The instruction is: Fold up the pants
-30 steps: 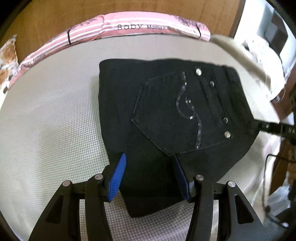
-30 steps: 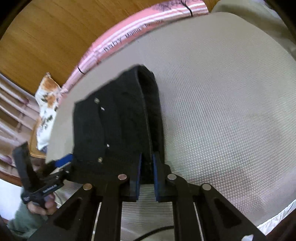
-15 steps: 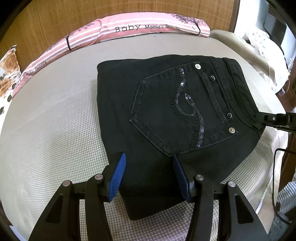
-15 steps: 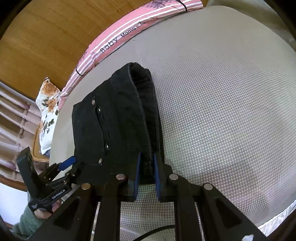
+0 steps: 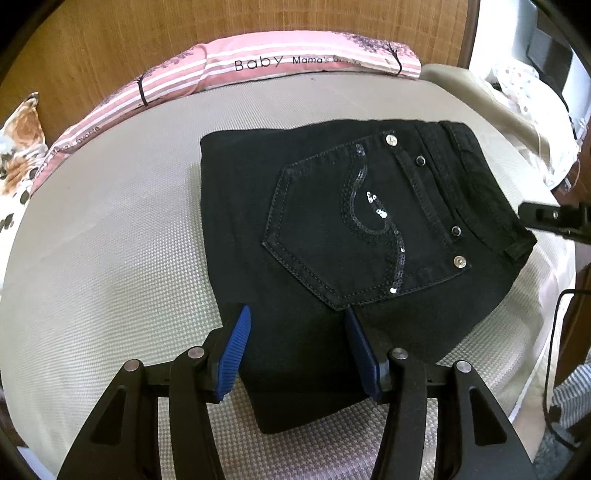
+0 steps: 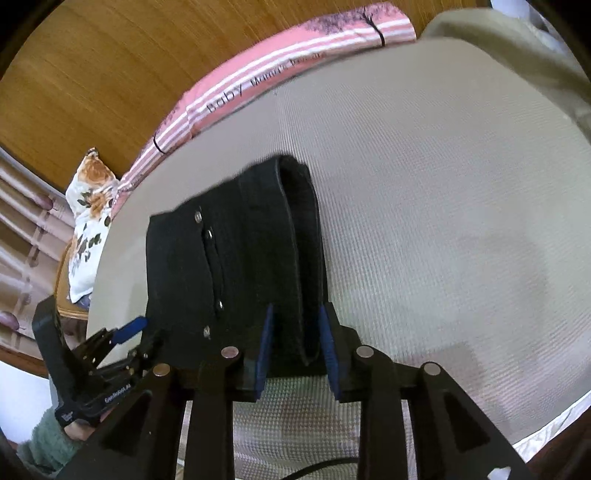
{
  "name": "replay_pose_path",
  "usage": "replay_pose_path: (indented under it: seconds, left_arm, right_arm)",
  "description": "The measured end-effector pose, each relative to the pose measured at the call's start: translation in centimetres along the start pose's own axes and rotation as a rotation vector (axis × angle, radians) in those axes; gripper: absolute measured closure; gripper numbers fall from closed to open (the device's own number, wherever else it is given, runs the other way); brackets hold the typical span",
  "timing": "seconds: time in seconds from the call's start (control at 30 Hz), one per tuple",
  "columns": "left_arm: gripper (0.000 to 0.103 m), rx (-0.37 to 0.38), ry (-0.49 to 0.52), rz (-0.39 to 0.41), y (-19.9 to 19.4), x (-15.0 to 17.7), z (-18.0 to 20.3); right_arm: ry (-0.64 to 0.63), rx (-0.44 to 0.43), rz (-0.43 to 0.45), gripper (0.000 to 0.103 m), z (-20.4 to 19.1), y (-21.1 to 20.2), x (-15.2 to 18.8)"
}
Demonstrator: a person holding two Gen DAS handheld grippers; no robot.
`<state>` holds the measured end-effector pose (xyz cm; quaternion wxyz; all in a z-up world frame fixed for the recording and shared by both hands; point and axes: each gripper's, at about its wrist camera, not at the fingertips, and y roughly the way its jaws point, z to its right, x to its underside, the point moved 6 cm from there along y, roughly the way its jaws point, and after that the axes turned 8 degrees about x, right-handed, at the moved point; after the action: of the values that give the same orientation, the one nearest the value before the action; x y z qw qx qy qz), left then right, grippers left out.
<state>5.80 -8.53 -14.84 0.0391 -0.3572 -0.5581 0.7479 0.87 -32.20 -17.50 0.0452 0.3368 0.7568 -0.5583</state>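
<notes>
The black pants (image 5: pixel 332 240) lie folded into a compact bundle on the beige bed (image 5: pixel 110 240), back pocket with a sequin swirl facing up. My left gripper (image 5: pixel 297 325) is open, its blue pads straddling the bundle's near edge. In the right wrist view the pants (image 6: pixel 236 266) show from the waistband side. My right gripper (image 6: pixel 295 325) is open, with the waistband edge between its blue pads. The left gripper also shows at the lower left of the right wrist view (image 6: pixel 122 336), and the right gripper at the right edge of the left wrist view (image 5: pixel 554 218).
A pink striped "Baby" pillow (image 5: pixel 258 66) lies along the wooden headboard (image 5: pixel 258 22). A floral cushion (image 5: pixel 18 147) sits at the left. White bedding (image 5: pixel 528 96) and a beige pillow lie at the right. A black cable (image 5: pixel 554 350) hangs off the bed's right edge.
My right gripper was shut on the waistband edge and has opened its jaws. The left gripper stays open and has barely moved.
</notes>
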Motion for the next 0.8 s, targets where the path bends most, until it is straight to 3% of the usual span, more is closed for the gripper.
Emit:
replay_pose_path:
  seconds: [0.3,0.6,0.8]
  left_arm:
    - [0.047,-0.01,-0.055,0.034,-0.6,-0.6,-1.7]
    - [0.046,-0.047,-0.091,0.006,0.8,0.0,-3.1]
    - [0.038,-0.039,-0.112,-0.004,1.7,0.5,-3.6]
  right_arm:
    - [-0.078,0.016,0.109,0.078,-2.8,-0.5,-4.8]
    - [-0.122,0.03,0.119,0.08,-4.5,3.1,-8.1]
    - [-0.115,0.045,0.093,0.087,-3.4,5.5,-7.9]
